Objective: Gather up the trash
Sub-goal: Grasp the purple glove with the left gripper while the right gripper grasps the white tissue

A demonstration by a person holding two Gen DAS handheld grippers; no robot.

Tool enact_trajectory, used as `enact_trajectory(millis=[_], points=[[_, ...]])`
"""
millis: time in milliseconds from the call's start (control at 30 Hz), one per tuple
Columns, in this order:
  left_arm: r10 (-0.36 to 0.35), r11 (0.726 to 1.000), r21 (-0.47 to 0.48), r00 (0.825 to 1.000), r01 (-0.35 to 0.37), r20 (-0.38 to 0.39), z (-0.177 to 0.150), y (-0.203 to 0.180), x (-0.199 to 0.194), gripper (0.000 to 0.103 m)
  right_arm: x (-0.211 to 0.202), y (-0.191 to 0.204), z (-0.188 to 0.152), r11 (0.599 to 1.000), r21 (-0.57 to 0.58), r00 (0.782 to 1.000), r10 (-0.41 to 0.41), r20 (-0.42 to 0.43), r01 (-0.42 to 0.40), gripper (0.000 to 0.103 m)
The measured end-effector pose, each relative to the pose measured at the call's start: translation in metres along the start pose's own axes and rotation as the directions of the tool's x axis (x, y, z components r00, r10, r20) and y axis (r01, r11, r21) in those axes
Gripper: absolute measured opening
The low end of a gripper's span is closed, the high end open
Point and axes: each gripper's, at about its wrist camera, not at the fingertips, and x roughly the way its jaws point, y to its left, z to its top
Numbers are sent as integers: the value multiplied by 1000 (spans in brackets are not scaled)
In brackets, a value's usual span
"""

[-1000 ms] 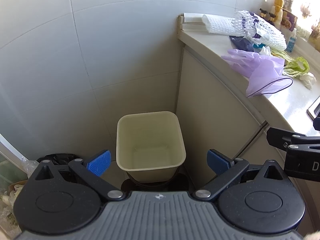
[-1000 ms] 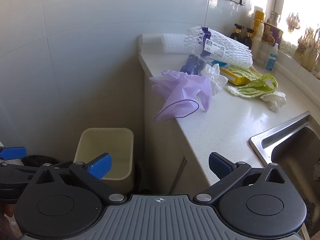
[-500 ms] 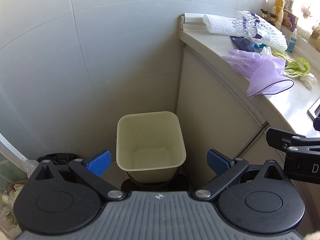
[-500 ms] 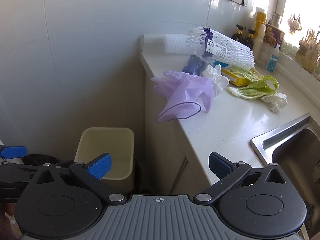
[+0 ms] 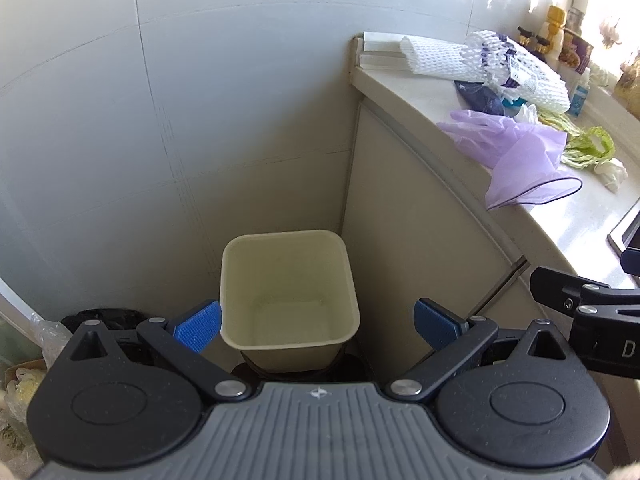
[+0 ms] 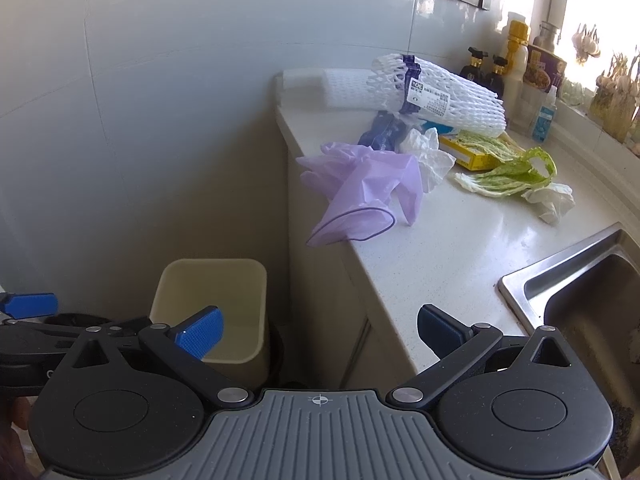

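- Since a second ago my right gripper [image 6: 320, 332] has crept a little nearer the table [image 6: 452, 248] — the litter there sits slightly larger in its view; my left gripper [image 5: 317, 322] has hardly shifted.
- Both grippers have their blue pads spread wide apart, with nothing between them.
- My left gripper hangs over the cream bin [image 5: 288, 292], which stands on the floor in the corner between the tiled wall and the cabinet side; the bin looks empty, though its shaded bottom is hard to read.
- The trash lies on the table: a purple glove [image 6: 368, 196] with its cuff drooping over the table's edge, crumpled white tissue [image 6: 430, 156] just beside it, white foam netting [image 6: 440, 96] behind, and cabbage leaves [image 6: 508, 174] with another tissue wad [image 6: 552, 200] further right.
- A steel sink [image 6: 580, 300] is set into the table at the right — well apart from the glove.
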Motion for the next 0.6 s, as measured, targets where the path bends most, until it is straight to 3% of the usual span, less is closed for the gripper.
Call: enact_trajectory(millis=[167, 333, 500, 600], points=[[-29, 1000, -5, 998, 30, 56, 15, -2, 2, 102, -7, -19, 13, 999, 34, 998, -16, 64, 14, 103], [-92, 996, 12, 985, 91, 144, 28, -8, 4, 102, -10, -39, 38, 996, 39, 986, -79, 145, 75, 103], [-170, 985, 32, 975, 167, 142, 42, -20, 7, 103, 4, -52, 66, 994, -21, 979, -100, 177, 106, 103], [-236, 971, 66, 964, 229, 124, 49, -29, 11, 103, 15, -64, 82, 997, -6, 982, -76, 173, 78, 103]])
